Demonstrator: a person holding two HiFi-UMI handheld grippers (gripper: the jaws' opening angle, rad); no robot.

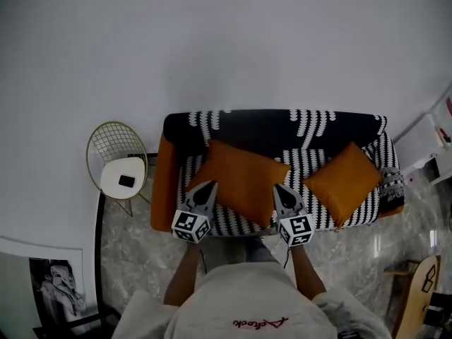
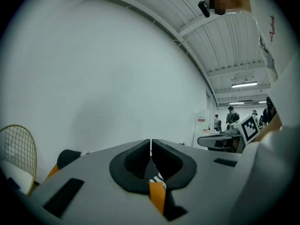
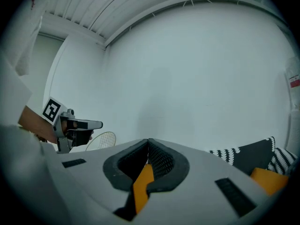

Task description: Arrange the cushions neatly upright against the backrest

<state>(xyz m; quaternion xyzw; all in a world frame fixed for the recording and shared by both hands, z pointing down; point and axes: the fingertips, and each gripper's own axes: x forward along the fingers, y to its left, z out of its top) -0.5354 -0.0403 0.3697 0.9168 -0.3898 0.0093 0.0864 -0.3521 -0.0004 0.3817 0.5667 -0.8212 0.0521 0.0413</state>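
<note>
- the sofa (image 1: 261, 124) stands with its back to the white wall. the open room is at its front edge, where we stand on a strip of marble floor (image 1: 134, 253).
- a wire chair (image 1: 113, 141) stands just beside the sofa's left arm as the head view shows it, and white furniture (image 1: 424, 147) is near the sofa's right end.
- the sofa's seat holds two orange cushions. the chair holds a white pad with a small black thing (image 1: 126, 181) on it.
- the large cushion (image 1: 244, 171) lies left of the seat's middle. its long axis runs roughly along the sofa's length but skewed, with one corner up at the backrest and another near the front edge.
- the small cushion (image 1: 344, 181) sits toward the sofa's right end, turned like a diamond with one corner toward the backrest. patterned seat shows between it and the large cushion.
- from above we cannot tell whether either cushion leans or lies flat.
- the left gripper (image 1: 210, 184) is over the large cushion's left edge, with its jaws closed pad to pad. orange cloth and the sofa's pattern show through the gap beneath them.
- the right gripper (image 1: 277, 187) is over the same cushion's right edge, with its jaws closed too and an orange strip showing below them.
</note>
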